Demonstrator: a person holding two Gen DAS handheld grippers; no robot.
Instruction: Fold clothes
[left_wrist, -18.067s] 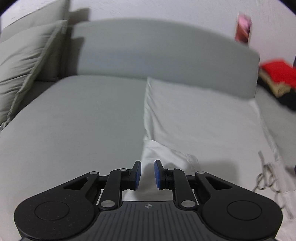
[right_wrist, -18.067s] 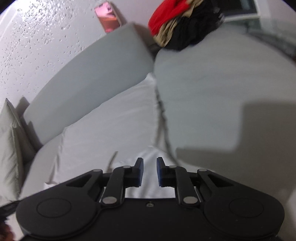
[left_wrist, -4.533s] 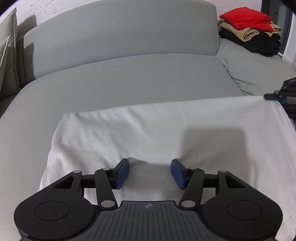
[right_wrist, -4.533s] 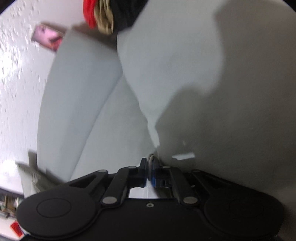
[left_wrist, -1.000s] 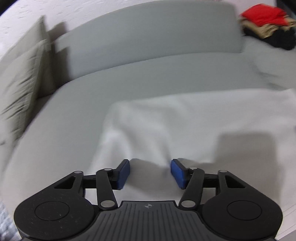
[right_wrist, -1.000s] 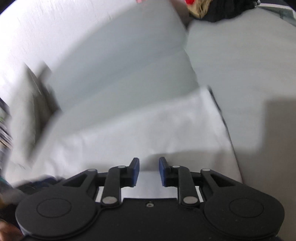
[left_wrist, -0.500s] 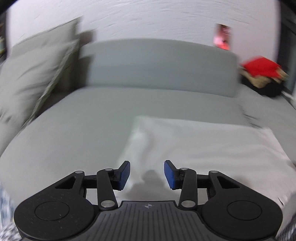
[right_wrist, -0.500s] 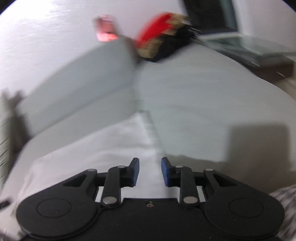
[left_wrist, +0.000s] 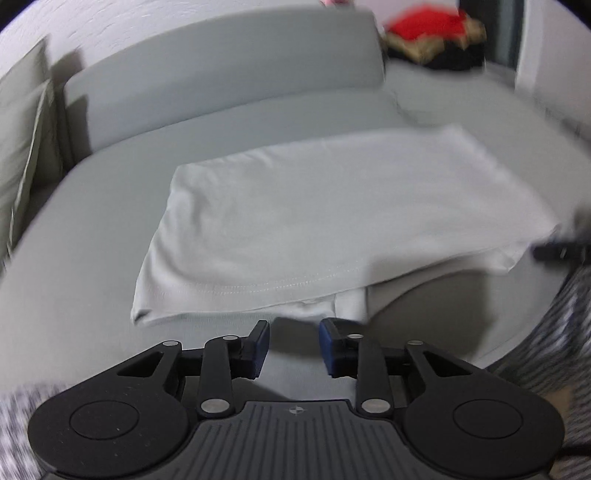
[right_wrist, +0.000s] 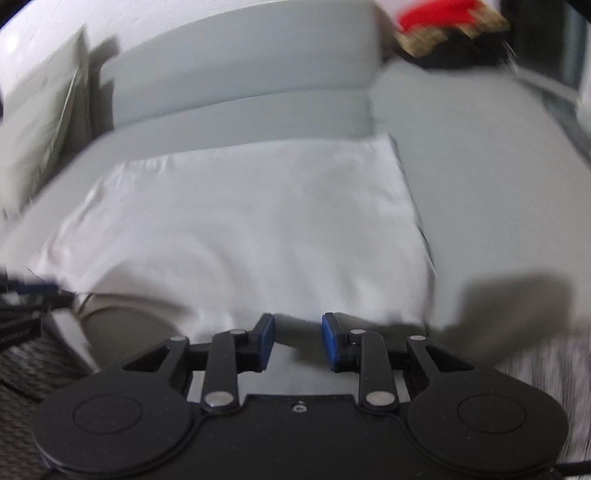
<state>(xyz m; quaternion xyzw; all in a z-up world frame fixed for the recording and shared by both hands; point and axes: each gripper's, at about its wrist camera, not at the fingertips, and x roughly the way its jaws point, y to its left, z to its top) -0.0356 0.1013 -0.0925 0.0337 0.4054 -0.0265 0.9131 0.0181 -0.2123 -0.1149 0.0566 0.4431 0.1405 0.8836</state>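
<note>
A white garment (left_wrist: 332, 206) lies folded into a wide rectangle on the grey sofa seat (left_wrist: 92, 240), its hemmed edge hanging a little over the seat's front. In the right wrist view the same white garment (right_wrist: 240, 229) fills the middle. My left gripper (left_wrist: 294, 343) is open, just in front of the garment's near-left edge, holding nothing. My right gripper (right_wrist: 298, 338) is open too, at the garment's near-right edge, with cloth under the fingertips but not pinched. The right gripper's tip shows at the far right of the left wrist view (left_wrist: 561, 251).
A stack of folded clothes (left_wrist: 432, 33), red on top of tan and black, sits on the sofa's far right corner. Grey cushions (left_wrist: 22, 140) lean at the left end. The backrest (left_wrist: 221, 74) runs behind. A patterned rug (right_wrist: 535, 362) lies below the sofa front.
Both grippers have drawn back from the garment toward the sofa's front edge and stand open. The garment now lies flat as a folded rectangle.
</note>
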